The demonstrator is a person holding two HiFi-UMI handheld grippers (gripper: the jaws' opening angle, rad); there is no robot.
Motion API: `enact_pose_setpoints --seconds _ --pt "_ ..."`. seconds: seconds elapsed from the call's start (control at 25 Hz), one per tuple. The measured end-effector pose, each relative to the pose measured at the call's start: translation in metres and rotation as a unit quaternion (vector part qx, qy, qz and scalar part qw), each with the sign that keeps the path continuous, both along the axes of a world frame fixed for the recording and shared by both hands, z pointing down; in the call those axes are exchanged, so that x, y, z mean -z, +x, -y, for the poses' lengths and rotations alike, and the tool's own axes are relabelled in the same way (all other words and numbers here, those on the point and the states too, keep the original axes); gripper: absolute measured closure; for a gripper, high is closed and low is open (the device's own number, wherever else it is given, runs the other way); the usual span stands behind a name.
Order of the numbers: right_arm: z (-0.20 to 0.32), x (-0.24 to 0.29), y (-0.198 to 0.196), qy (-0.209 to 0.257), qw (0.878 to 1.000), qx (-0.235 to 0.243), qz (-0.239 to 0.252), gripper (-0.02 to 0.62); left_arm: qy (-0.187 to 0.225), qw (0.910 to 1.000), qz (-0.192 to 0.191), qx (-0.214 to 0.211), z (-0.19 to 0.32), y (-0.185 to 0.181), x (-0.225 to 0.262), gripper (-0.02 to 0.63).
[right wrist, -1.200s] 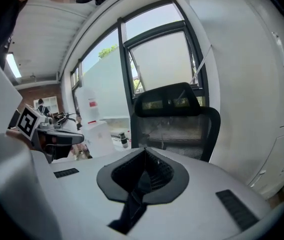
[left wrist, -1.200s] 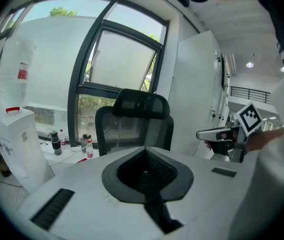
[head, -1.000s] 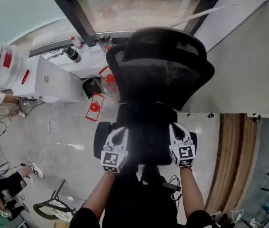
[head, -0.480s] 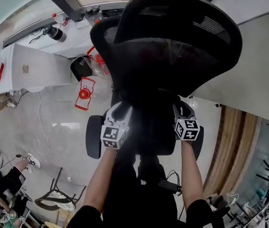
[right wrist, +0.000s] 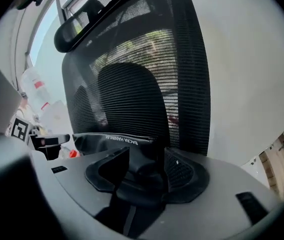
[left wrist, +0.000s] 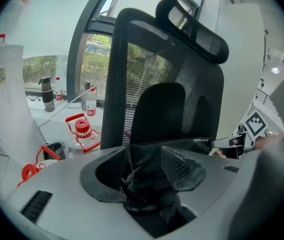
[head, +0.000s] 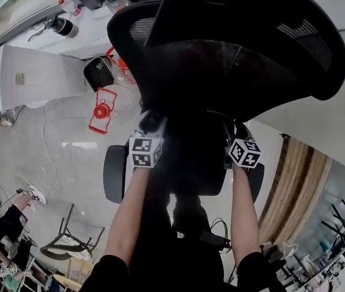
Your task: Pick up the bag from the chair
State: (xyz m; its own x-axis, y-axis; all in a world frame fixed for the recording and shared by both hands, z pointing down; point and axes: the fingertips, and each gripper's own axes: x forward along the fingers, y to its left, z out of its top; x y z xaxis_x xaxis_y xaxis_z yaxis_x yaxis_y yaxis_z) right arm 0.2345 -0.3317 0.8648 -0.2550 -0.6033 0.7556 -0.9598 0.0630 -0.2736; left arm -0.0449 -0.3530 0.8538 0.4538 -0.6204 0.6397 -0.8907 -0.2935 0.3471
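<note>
A black mesh office chair [head: 239, 59] fills the head view. In front of its backrest hangs a black fabric bag [head: 190, 157], held between my two grippers. My left gripper [head: 151, 125] grips the bag's left side. In the left gripper view the jaws [left wrist: 144, 171] are shut on bunched black fabric [left wrist: 142, 189]. At the bag's right side is my right gripper [head: 233, 131]. Its own view shows the gripper [right wrist: 144, 166] shut on the bag's top edge [right wrist: 116, 141], which bears white print. The chair seat is hidden under the bag.
Red-capped water jugs [head: 102, 110] lie on the floor left of the chair, beside a white cabinet [head: 38, 78]. Bottles [left wrist: 46, 94] stand on the window sill. The chair's armrest [head: 114, 174] juts out at left. Wooden panelling [head: 288, 193] runs along the right.
Both grippers, still shut on the bag, have moved up in the head view. The chair back has come closer and fills more of the frame.
</note>
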Motion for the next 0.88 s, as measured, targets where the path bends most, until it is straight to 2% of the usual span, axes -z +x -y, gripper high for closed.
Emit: enact_pose_setpoints --seconds 0.28,0.52,0.6,0.88 --pt "0.011 -0.018 0.002 -0.012 1.0 0.002 -0.017 0.397 -0.014 0.9997 0.004 -0.017 0.015 0.001 -0.023 0.404" --pt "0.009 -0.017 0.001 -0.004 0.999 0.004 -0.033 0.413 -0.011 0.9998 -0.009 -0.017 0.016 0.004 -0.027 0.464" --pt "0.009 -0.018 -0.001 -0.003 0.999 0.015 -0.04 0.456 -0.01 0.9998 -0.007 -0.015 0.013 0.004 -0.027 0.479" --pt "0.002 -0.012 0.0 0.012 0.997 0.029 -0.065 0.526 -0.009 0.9997 -0.007 -0.02 -0.008 0.004 -0.022 0.514"
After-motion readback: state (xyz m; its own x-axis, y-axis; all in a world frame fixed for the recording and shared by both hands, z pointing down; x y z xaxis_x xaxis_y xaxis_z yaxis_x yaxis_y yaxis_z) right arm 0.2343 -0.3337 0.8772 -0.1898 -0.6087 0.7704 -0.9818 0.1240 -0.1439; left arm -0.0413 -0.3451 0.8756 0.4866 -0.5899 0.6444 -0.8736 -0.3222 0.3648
